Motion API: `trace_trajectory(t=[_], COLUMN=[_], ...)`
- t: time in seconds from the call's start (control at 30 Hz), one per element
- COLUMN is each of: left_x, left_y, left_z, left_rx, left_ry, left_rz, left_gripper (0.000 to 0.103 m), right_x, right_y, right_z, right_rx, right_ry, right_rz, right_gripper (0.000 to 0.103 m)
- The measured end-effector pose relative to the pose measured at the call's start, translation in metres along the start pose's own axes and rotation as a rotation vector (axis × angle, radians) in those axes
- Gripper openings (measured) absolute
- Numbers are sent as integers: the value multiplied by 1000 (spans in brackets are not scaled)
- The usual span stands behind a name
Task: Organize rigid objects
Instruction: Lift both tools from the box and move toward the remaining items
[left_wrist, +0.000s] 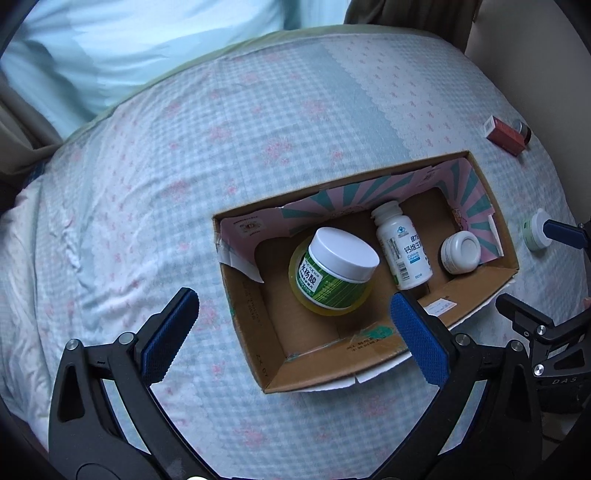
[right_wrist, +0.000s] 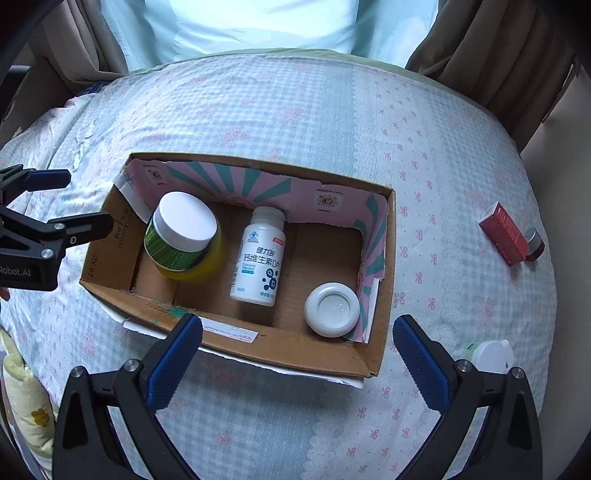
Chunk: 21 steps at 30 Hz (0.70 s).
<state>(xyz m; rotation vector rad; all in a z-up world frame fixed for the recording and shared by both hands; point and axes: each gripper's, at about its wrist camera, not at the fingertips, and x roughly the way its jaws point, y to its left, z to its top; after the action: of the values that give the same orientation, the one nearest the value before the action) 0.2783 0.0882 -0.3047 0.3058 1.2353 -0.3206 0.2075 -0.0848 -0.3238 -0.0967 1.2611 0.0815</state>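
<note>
An open cardboard box (left_wrist: 258, 354) (right_wrist: 295, 350) sits on the bed. Inside lie a green-labelled jar with a white lid (left_wrist: 336, 269) (right_wrist: 183, 230) resting on a yellow tape roll, a white pill bottle (left_wrist: 402, 247) (right_wrist: 258, 258) on its side, and a small white jar (left_wrist: 460, 253) (right_wrist: 332, 308). My left gripper (left_wrist: 291, 332) is open and empty over the box's near left corner. My right gripper (right_wrist: 297, 354) is open and empty over the box's near wall. A small white and green jar (left_wrist: 533, 232) (right_wrist: 489, 354) lies outside the box, right of it.
A red carton (left_wrist: 504, 134) (right_wrist: 504, 232) and a small dark-red jar (left_wrist: 524, 131) (right_wrist: 535, 242) lie on the checked bedsheet (left_wrist: 184, 166) at the far right. Curtains (right_wrist: 498, 55) hang behind the bed. A yellow-patterned cloth (right_wrist: 26, 398) lies at the near left edge.
</note>
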Motion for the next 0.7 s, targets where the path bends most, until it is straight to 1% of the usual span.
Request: trace_trajectory(t=[0.17,0.3,0.37,0.43,0.57,0.63,0.7], left_x=[-44,-70,-79,-85,-94,-94,-91], left_y=[-19,-43,-57,-74,-113,-135,-161], left_z=[3,11,20,31,64,83,104], left_rx=[35,72,101,137,231,290,367], left_ry=[-61,-102,-111,-123,-151,-156,-155], left_rz=[43,42,20,1,-42,-66,-82], left_gripper=[103,103,103,103,103,103,103], right_x=[-39,-71,-85,-96,-110,-115,-117], right_y=[-10,-31,-45,-62,-103,-123,-142], right_z=[0,-10,-16,-24,-44,-55,-66], right_rx=[15,59,86,123,246,313,377], right_ry=[-3,-19,-20,-13,14,19,27], right_rz=[5,-54,-84,-111,-134,-140,-170], right_gripper=[103,103,103,103,103,103,103])
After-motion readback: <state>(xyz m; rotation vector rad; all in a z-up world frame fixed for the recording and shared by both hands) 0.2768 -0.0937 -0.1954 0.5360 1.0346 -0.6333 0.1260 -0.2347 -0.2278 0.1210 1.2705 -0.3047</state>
